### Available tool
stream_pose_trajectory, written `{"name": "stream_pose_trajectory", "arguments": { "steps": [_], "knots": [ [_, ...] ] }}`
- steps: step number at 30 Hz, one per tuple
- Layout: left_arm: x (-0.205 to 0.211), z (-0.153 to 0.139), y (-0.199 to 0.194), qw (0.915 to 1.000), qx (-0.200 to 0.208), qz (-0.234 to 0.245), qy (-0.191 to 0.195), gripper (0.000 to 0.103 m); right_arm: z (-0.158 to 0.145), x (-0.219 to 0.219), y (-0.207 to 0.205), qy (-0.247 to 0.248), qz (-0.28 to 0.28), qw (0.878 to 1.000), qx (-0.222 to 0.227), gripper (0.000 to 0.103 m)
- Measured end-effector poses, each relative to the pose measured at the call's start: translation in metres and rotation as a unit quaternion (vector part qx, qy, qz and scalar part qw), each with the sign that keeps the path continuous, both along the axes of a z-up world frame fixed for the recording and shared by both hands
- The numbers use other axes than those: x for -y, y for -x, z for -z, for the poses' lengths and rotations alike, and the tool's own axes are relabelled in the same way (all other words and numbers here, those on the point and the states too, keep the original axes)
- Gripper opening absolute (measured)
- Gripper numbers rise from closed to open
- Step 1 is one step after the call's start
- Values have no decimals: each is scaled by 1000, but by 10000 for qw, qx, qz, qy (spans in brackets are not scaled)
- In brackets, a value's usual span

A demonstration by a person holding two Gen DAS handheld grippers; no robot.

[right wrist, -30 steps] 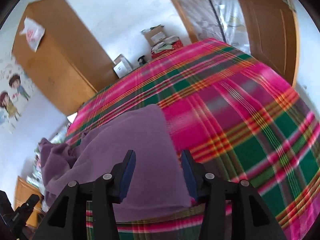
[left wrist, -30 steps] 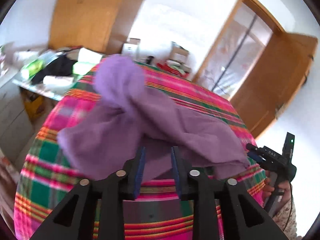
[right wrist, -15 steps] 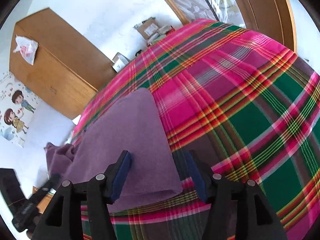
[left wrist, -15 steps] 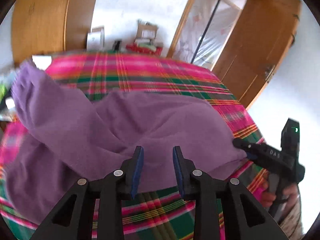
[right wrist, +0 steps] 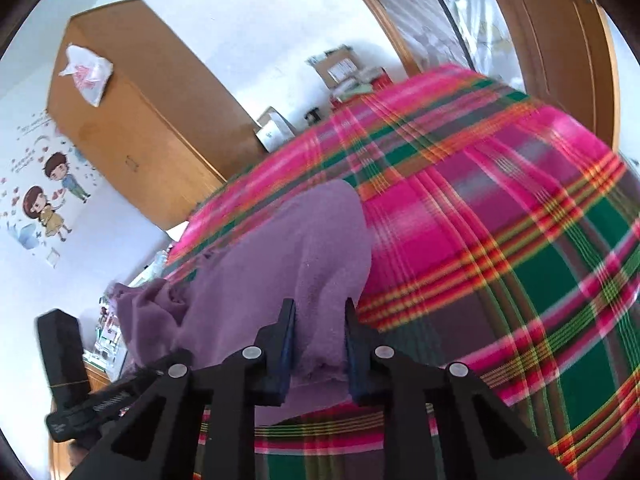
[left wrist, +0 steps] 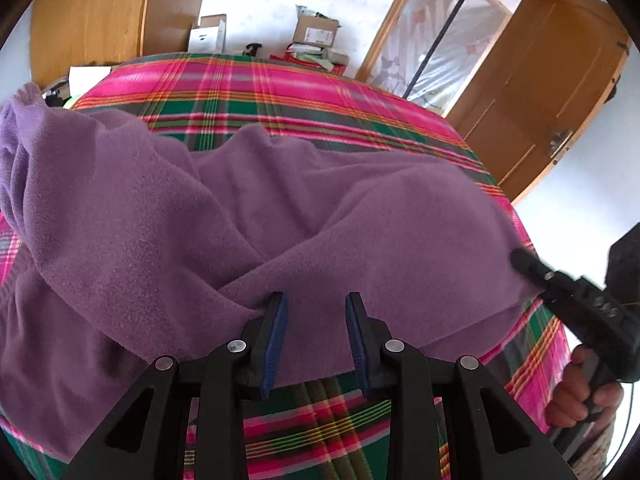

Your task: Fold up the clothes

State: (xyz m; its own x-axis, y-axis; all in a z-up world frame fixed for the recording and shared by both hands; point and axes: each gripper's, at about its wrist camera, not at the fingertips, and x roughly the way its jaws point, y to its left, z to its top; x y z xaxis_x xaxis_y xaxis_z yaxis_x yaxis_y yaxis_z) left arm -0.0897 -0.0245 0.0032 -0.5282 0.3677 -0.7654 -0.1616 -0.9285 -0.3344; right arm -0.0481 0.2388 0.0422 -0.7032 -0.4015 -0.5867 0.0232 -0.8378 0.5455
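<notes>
Purple fleece, a soft garment [left wrist: 280, 216], is lying rumpled across the near part of the plaid bedspread [left wrist: 288, 92], and everything here is placed relative to that bedspread. At its near edge the left gripper [left wrist: 316, 336] is hovering over the garment's hem with its jaws parted and nothing pinched between them; the cloth is sitting under and beyond the blue pads rather than between them. Toward the near right corner, the right gripper [right wrist: 319, 344] is closing its jaws at this moment, and a bunched fold of the fleece is standing between the pads, apparently being squeezed. A hand [left wrist: 580, 396] is gripping that tool's handle just off the bedspread's right side.

Judging by the lie of the cloth, the folding is only beginning: one flap is already crossing over another in the middle, but the left part is still heaped in a thick roll and no neat rectangle is showing. Smoothing, squaring and further folds are still waiting.

Beyond the garment, the far half of the bedspread is lying bare, offering plenty of room for spreading or carrying a fold across. Off its far edge, cardboard boxes [left wrist: 316, 34] are sitting by the wall, a wooden wardrobe [left wrist: 92, 12] is standing to the far left, and a wooden door [left wrist: 552, 92] is standing open to the far right, all well apart from the work.
</notes>
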Motion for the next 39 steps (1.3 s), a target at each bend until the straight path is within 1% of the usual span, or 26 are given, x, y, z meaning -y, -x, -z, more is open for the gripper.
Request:
{"name": "stream_pose_trajectory", "arguments": {
  "steps": [4, 7, 11, 16, 19, 22, 29, 33, 36, 39],
  "knots": [
    [5, 4, -2, 9999, 9, -58, -117, 31, -20, 9, -1, 107, -175, 9988, -439, 19],
    [9, 3, -4, 9998, -5, -93, -192, 31, -34, 21, 2, 255, -468, 9961, -697, 19],
    [20, -1, -8, 9992, -51, -155, -375, 31, -47, 49, 6, 255, -853, 9917, -925, 18],
    [33, -11, -17, 9973, -265, -353, -591, 31, -57, 82, 10, 243, -1382, 9837, -1125, 18],
    [46, -16, -23, 9953, -396, -529, -715, 31, -58, 107, 17, 235, -1725, 9785, -1107, 18],
    [57, -18, -27, 9938, -484, -702, -716, 31, -55, 130, 23, 213, -2032, 9733, -1043, 18],
    [73, -15, -35, 9917, -475, -921, -761, 31, -43, 169, 38, 139, -2332, 9682, -896, 18],
    [77, -22, -41, 9904, -640, -955, -771, 31, -37, 182, 49, 255, -2491, 9655, -707, 20],
    [81, -22, -38, 9898, -617, -1029, -772, 31, -35, 186, 53, 374, -2601, 9631, -590, 22],
    [81, -22, -31, 9897, -542, -1088, -750, 31, -36, 179, 52, 506, -2561, 9634, -609, 22]
  ]
}}
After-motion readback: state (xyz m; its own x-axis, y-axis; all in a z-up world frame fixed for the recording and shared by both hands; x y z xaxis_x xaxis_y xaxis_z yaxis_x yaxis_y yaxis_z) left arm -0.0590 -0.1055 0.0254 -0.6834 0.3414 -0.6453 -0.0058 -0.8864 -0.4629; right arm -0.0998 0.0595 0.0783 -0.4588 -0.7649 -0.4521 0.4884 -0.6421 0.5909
